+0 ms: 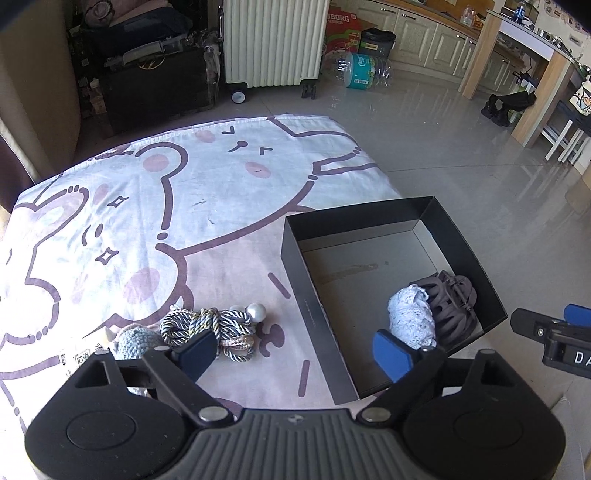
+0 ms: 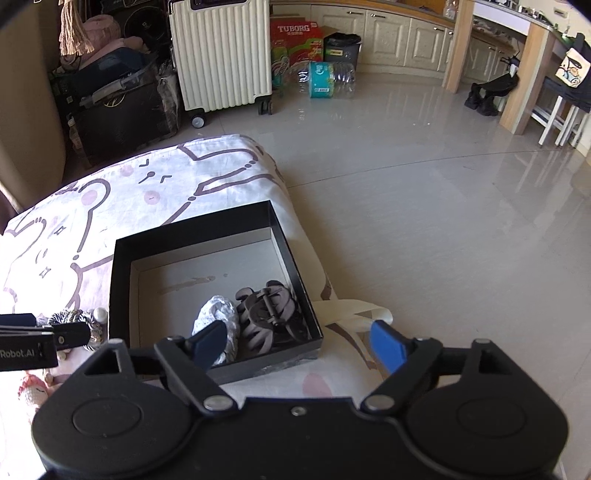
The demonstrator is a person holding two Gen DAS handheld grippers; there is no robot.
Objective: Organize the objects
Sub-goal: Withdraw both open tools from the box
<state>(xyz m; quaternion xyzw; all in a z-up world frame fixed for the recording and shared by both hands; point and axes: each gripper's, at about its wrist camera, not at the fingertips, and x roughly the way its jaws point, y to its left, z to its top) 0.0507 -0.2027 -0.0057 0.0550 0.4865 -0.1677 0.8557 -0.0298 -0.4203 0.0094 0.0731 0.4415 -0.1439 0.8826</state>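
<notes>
Both views are taken from just behind the fingers of a handheld gripper, angled steeply down and forward, with heavy fisheye bending at the edges. The left wrist view is set close over the cartoon-print sheet, with the black box pushed off to its right. The right wrist view is placed further right, so the black box is centred and more floor is seen. Shared by both: the box, the sheet, the white suitcase and the kitchen cabinets far behind.
</notes>
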